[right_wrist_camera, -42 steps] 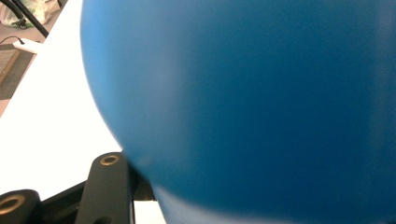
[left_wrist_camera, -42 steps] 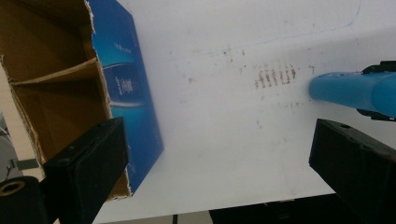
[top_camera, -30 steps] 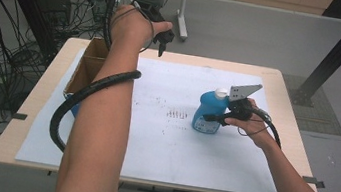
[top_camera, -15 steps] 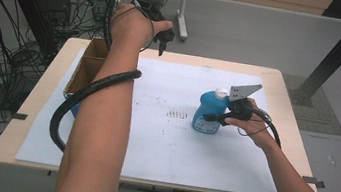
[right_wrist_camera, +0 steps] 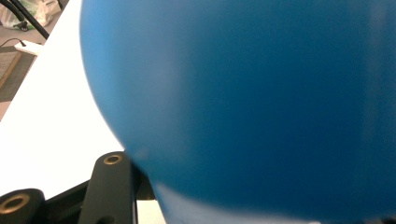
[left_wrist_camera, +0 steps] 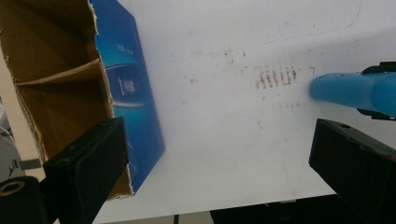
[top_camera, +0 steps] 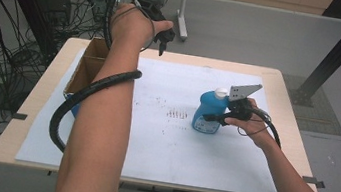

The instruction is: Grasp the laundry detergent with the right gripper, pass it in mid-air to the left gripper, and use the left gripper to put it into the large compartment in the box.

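Gripping the blue bottle [top_camera: 208, 112] at its side, the right hand-held gripper [top_camera: 216, 116] has its jaws pressed narrow around the body, just below the white cap [top_camera: 220, 92]. The bottle stands upright on the white sheet [top_camera: 162, 140] that covers the bench [top_camera: 45, 109], right of the centre, with its long axis vertical and the rust-coloured marks [top_camera: 177, 112] just to its left. From the gripper, the bottle lies straight ahead along the jaws and in contact with them: in the right gripper view its blue wall [right_wrist_camera: 252, 107] presses up against the camera, with 1 black jaw at the lower left edge.

The left hand-held gripper [top_camera: 164, 37] is held high over the far edge of the bench, well apart from the bottle, and its 2 jaws stand wide with nothing between them. Its own view looks down on the open cardboard box [left_wrist_camera: 56, 79] with a divider inside and a blue printed side, and on the bottle [left_wrist_camera: 355, 91] at the right edge.

My reading is that the right hand is plainly the nearer one and already has the grasp, so any coming move turns on carrying the bottle leftward across the sheet towards the box [top_camera: 86, 66], which sits at the bench's left side; the bottle should stay upright on the way.
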Demonstrator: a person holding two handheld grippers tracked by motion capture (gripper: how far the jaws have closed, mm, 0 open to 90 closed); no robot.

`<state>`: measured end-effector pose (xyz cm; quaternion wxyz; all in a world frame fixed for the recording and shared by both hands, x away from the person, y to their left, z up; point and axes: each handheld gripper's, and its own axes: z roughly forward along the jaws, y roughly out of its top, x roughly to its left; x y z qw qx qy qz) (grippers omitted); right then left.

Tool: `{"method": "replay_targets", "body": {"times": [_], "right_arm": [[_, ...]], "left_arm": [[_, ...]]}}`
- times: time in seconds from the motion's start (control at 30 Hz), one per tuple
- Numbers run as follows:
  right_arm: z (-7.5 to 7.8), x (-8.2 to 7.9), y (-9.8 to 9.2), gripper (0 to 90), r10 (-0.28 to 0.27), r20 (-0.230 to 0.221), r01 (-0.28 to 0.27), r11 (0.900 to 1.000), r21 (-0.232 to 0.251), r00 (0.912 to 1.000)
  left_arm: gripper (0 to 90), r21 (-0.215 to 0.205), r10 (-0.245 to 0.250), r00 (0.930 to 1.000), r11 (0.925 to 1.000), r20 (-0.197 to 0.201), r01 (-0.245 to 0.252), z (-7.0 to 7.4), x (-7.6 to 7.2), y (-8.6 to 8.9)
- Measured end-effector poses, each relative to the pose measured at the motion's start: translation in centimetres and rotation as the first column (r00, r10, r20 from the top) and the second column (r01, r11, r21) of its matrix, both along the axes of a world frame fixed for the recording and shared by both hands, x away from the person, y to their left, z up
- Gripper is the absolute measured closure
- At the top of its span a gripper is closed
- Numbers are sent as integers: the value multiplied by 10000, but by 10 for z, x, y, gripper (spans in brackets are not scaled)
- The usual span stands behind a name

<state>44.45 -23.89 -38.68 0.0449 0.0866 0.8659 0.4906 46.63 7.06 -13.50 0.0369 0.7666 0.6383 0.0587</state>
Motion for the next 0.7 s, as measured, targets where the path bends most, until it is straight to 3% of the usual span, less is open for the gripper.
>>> {"method": "replay_targets", "body": {"times": [0.7], "right_arm": [[0,2,-1,438,1,-124,-1,10000,59,9999]], "left_arm": [[53,15,-10,10000,10000,52,10,2,-1,1]]}}
